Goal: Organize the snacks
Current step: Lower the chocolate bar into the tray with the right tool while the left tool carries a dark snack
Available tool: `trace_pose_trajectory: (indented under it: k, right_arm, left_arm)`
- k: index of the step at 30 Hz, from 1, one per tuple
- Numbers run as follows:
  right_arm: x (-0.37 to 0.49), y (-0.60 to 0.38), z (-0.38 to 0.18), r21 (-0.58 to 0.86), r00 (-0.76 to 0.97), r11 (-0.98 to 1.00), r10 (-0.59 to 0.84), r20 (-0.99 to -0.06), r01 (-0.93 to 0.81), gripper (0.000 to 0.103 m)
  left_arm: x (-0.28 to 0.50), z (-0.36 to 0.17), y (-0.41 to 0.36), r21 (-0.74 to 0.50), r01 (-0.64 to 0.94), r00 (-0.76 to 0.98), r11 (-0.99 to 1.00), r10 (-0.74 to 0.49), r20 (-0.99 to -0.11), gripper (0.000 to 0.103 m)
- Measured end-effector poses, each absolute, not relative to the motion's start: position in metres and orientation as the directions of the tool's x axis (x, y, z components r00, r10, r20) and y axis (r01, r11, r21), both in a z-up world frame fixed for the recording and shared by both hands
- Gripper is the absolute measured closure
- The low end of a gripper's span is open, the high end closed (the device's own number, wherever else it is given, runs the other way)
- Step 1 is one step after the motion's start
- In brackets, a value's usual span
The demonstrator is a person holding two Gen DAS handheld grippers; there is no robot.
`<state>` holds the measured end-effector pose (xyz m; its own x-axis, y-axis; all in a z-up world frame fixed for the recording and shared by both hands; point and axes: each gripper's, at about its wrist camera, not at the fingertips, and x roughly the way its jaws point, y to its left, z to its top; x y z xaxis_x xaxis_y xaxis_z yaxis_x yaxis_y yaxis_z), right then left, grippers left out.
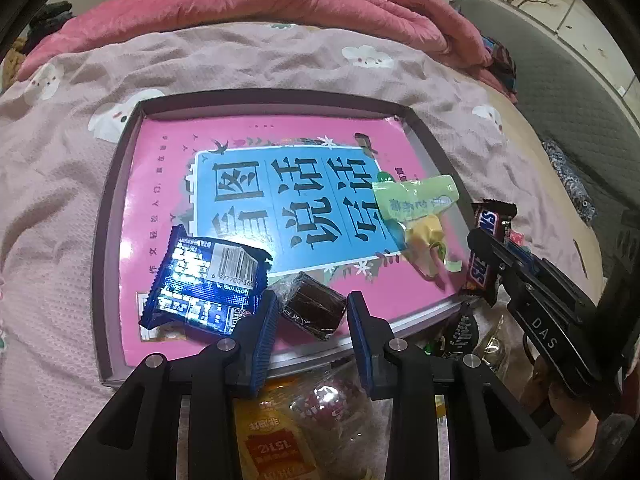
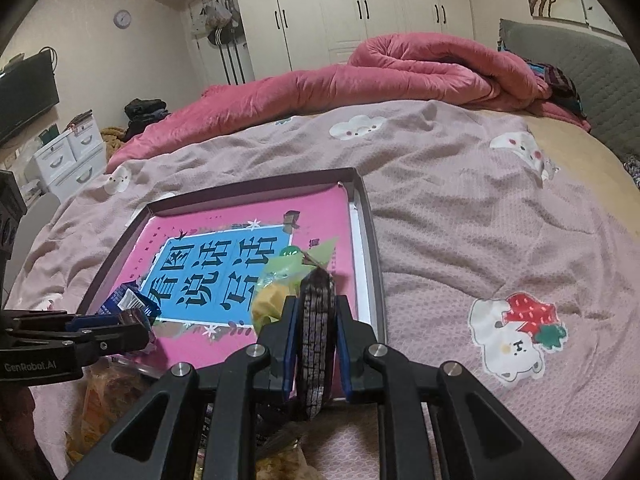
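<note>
1. A shallow box tray is sitting on a pink bed cover with little cloud animals on it. A pink book with a blue label is lying flat inside the tray.
2. A big red blanket is lying bunched up past the far side of the tray.
3. A blue snack packet is lying on the near left part of the tray. A green and yellow candy bag is lying on the right part of the tray.
4. More snacks are piling up just outside the near edge of the tray. There is an orange packet and a clear bag with red spots. They are crowding the space under the left gripper.
5. The left gripper is hanging over the near edge of the tray. Its jaws are standing a little apart, with a dark brown wrapped candy sitting between them. I cannot tell if the pads are squeezing it.
6. The right gripper is hanging over the near right corner of the tray. Its jaws are pinching tight on a Snickers bar, which is standing on its edge between the blue pads.
7. The Snickers bar is just beside the green and yellow candy bag.
</note>
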<state>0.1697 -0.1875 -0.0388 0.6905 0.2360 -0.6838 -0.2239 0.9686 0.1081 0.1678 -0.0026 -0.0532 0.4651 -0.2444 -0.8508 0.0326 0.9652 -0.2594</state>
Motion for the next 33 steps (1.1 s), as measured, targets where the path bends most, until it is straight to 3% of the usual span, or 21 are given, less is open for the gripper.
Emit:
trace_pose_trajectory:
  k: [7,14,33]
  right_arm:
    - [0.170,-0.186,-0.042,0.183,0.663,0.952,0.301,-0.685,-0.244,0.083]
    - [0.167,-0.181,-0.042,0.208,0.650,0.942,0.334,-0.683,-0.264,0.070]
    - [0.158,-0.184,-0.034,0.215,0.659,0.942,0.335,-0.673,-0.259,0.068]
  left_arm:
    - [0.167,-0.056,-0.004,-0.265,0.033,0.458,0.964,-0.250,-0.853,0.067]
    - [0.169,-0.058,-0.004,-0.270,0.029,0.455,0.962,-0.253,-0.854,0.067]
    - [0.171,-0.061,-0.003,-0.277,0.031,0.450,0.960,-0.261,-0.854,0.067]
